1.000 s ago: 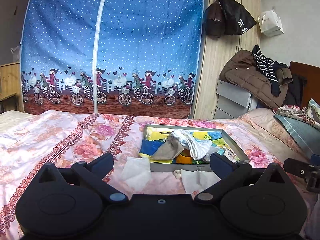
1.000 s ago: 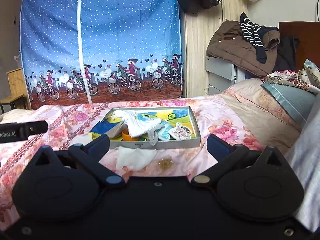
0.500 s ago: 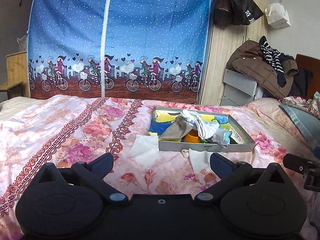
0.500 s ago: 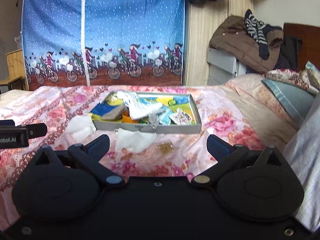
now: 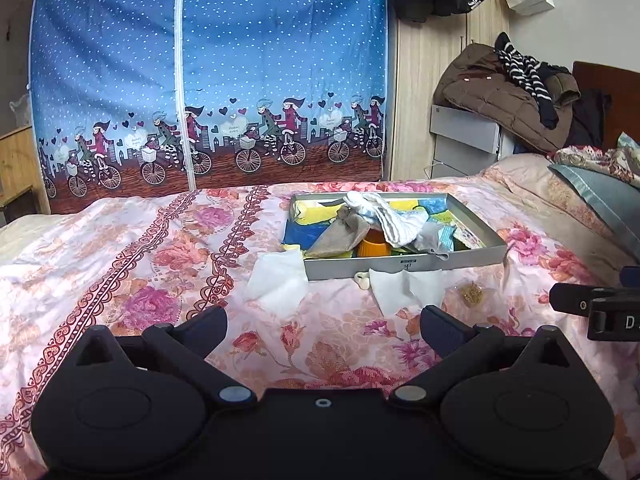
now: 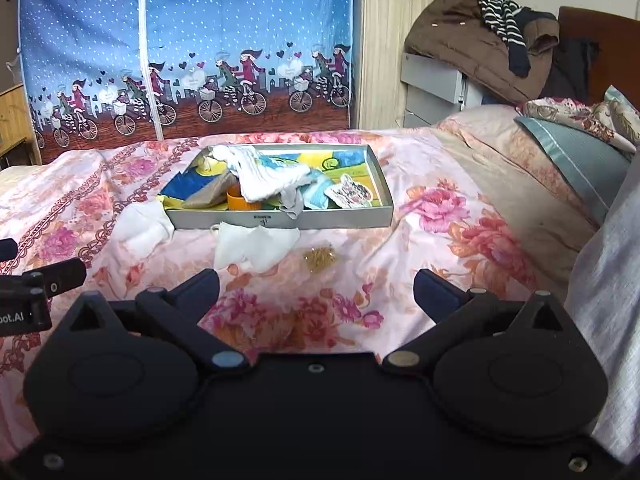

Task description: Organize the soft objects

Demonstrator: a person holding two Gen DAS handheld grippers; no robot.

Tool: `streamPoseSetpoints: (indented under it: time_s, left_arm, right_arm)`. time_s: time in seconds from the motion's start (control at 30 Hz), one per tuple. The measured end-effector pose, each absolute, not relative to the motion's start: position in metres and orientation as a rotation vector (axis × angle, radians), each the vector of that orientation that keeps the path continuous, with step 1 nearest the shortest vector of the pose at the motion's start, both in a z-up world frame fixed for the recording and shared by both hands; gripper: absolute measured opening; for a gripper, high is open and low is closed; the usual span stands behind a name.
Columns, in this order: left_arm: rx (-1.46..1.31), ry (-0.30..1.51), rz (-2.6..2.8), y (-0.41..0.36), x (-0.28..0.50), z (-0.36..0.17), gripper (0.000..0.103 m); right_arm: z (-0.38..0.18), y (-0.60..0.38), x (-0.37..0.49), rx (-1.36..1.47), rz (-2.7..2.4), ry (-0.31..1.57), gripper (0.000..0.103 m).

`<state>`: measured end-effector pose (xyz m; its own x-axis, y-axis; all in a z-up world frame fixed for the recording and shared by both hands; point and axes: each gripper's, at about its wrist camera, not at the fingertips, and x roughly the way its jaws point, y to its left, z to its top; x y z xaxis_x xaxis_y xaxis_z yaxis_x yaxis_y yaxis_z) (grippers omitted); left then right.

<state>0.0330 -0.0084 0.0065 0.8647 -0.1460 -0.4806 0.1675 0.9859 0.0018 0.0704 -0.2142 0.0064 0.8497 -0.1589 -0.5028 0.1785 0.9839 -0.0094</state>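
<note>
A grey tray [image 5: 404, 266] [image 6: 280, 220] lies on the floral bedspread and holds a white cloth [image 5: 384, 216] [image 6: 268, 176], a grey-brown cloth [image 5: 340, 232], an orange cup [image 5: 374, 247] and other soft items. Two white cloths lie on the bed in front of it: one at its left corner [image 5: 276, 280] [image 6: 146, 228], one at its front [image 5: 404, 286] [image 6: 252, 244]. A small gold scrap [image 5: 472, 291] [image 6: 320, 258] lies to the right. My left gripper [image 5: 324, 326] and right gripper [image 6: 316, 286] are both open and empty, hovering short of the cloths.
A blue fabric wardrobe [image 5: 208, 80] stands behind the bed. A wooden cabinet with coats piled on drawers [image 5: 500, 92] is at the back right. Pillows [image 6: 576, 148] lie at the right. A small white object [image 5: 362, 280] lies by the tray's front.
Both grippers have risen and tilted down, so the tray and cloths now sit higher and farther in view. Both stay open. Nothing on the bed has moved.
</note>
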Motion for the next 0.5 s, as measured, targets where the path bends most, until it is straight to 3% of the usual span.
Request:
streamPoseSetpoints:
  time_s: [0.5]
  left_arm:
    - [0.049,0.532,-0.181,-0.0107,0.0350,0.0041,0.102]
  right_arm:
    - [0.0095,-0.2109,0.0663,0.051,-0.184,0.537,0.103]
